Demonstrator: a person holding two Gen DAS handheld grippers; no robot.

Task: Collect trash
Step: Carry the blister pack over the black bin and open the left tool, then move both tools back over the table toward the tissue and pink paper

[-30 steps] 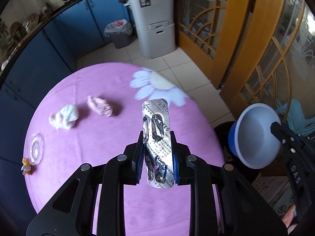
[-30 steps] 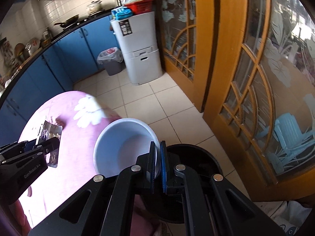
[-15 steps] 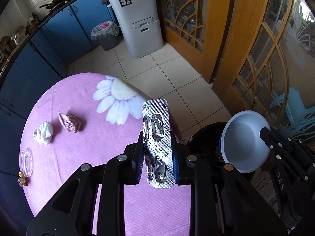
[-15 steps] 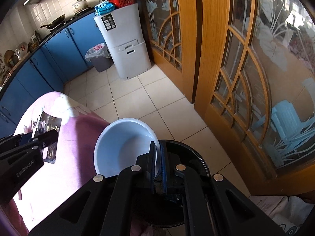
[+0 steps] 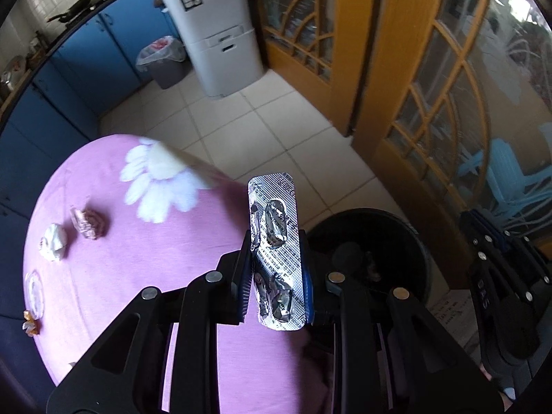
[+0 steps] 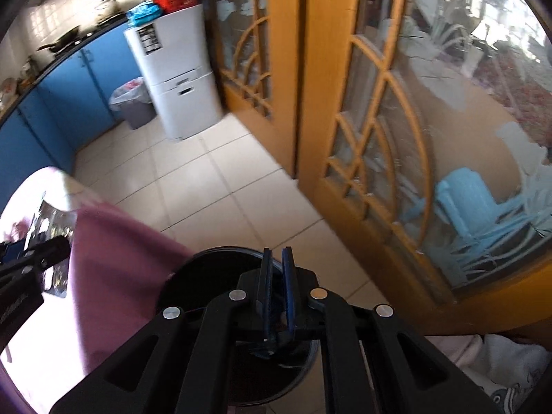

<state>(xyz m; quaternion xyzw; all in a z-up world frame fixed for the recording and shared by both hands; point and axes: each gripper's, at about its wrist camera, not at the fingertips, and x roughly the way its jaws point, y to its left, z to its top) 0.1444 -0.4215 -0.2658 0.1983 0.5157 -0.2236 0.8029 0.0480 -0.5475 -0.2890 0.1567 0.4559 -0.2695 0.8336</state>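
We are gripping a crinkled silver foil blister pack upright in the left claw, near the round black bin beside the pink-clothed bench. Our right claw is hovering over that bin, nearly closed on nothing.

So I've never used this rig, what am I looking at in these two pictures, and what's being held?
No robot arm here: a person carries a hand-held gripper in each hand, each with a fisheye camera looking along its fingers. The left view shows the left hand-held gripper shut on a silver blister pack, above a pink tablecloth. On the cloth lie a white tissue wad, a pinkish crumpled wrapper and a small clear dish. A black bin stands on the floor beside the table. The right view shows the right hand-held gripper over that bin, fingers nearly together, nothing visible between them.
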